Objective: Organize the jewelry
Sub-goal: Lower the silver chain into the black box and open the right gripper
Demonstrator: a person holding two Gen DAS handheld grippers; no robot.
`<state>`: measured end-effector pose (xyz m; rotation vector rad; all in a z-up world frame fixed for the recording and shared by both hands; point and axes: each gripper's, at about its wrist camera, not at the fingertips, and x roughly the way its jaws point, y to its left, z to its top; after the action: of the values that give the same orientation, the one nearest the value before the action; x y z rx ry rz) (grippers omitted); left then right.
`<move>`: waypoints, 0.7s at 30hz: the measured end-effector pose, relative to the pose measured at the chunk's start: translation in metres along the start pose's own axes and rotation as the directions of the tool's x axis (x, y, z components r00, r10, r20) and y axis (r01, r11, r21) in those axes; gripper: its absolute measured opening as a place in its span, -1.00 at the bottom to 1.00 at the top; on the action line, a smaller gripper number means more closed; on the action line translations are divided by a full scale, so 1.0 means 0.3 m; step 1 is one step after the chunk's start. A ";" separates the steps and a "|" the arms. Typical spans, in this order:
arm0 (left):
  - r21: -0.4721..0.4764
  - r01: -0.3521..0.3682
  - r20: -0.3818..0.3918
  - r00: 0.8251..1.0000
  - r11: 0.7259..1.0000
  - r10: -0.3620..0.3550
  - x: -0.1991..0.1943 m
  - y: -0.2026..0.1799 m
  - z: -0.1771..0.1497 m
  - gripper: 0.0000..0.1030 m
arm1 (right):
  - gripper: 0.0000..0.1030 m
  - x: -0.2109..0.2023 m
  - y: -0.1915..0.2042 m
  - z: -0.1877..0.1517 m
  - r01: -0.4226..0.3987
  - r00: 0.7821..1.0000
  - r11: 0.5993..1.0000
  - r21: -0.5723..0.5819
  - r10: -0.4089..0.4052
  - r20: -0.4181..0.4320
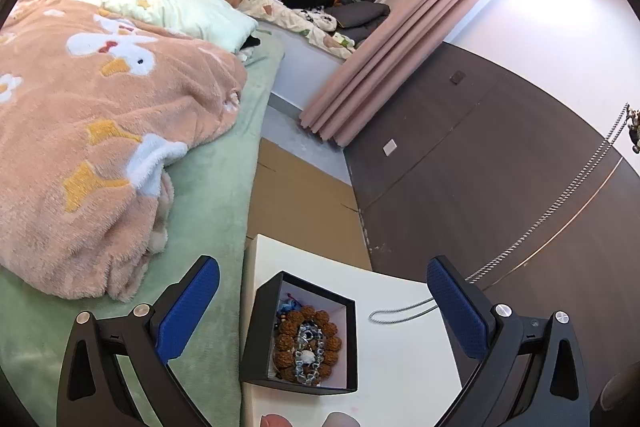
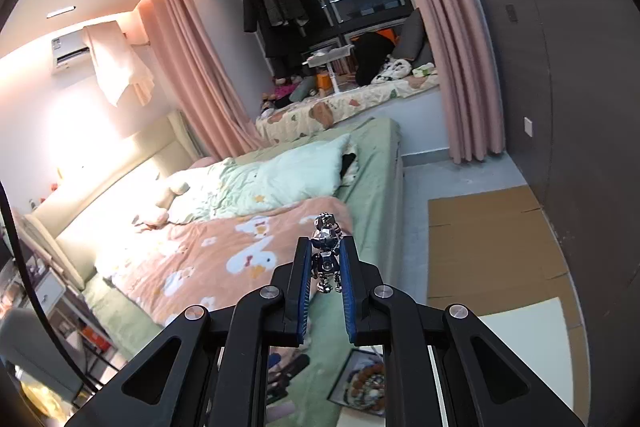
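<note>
A black box with a white lining [image 1: 348,343] stands on the white table [image 1: 400,367]. In it lie a brown bead bracelet [image 1: 288,331] and a silvery blue chain [image 1: 308,347]. My left gripper [image 1: 322,311] hangs open above the box, with nothing between its blue pads. A silver chain [image 1: 560,199] rises from the table to the upper right, ending in a metal pendant [image 1: 634,131] at the frame edge. My right gripper [image 2: 325,259] is shut on that silver robot pendant [image 2: 327,251], held high over the bed. The box [image 2: 364,383] shows below it.
A bed with a green sheet [image 1: 216,187] and a pink duck blanket [image 1: 100,131] borders the table on the left. Flat cardboard [image 1: 304,203] lies on the floor beyond the table. A dark wall panel [image 1: 500,155] and pink curtains [image 1: 400,47] stand at the right.
</note>
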<state>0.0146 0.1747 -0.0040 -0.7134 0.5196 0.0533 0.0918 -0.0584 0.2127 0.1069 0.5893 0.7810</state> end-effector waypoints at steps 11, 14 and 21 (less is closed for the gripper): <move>-0.016 -0.006 -0.002 1.000 1.000 0.006 -0.004 0.016 0.006 1.00 | -0.70 0.195 -0.047 -0.208 0.000 0.988 0.999 0.034 0.006 -0.156; -0.025 -0.010 -0.004 1.000 1.000 0.010 -0.002 0.027 0.009 1.00 | -0.69 0.256 -0.104 -0.284 0.021 0.977 0.996 0.091 -0.001 -0.215; -0.051 -0.031 0.007 0.999 0.998 0.032 -0.011 0.055 0.011 1.00 | -0.62 0.405 -0.227 -0.449 -0.036 0.925 0.974 0.223 0.117 -0.361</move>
<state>0.0094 0.1898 -0.0102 -0.7542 0.5234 0.0989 0.1305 -0.0394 0.0238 0.1815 1.0365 0.8189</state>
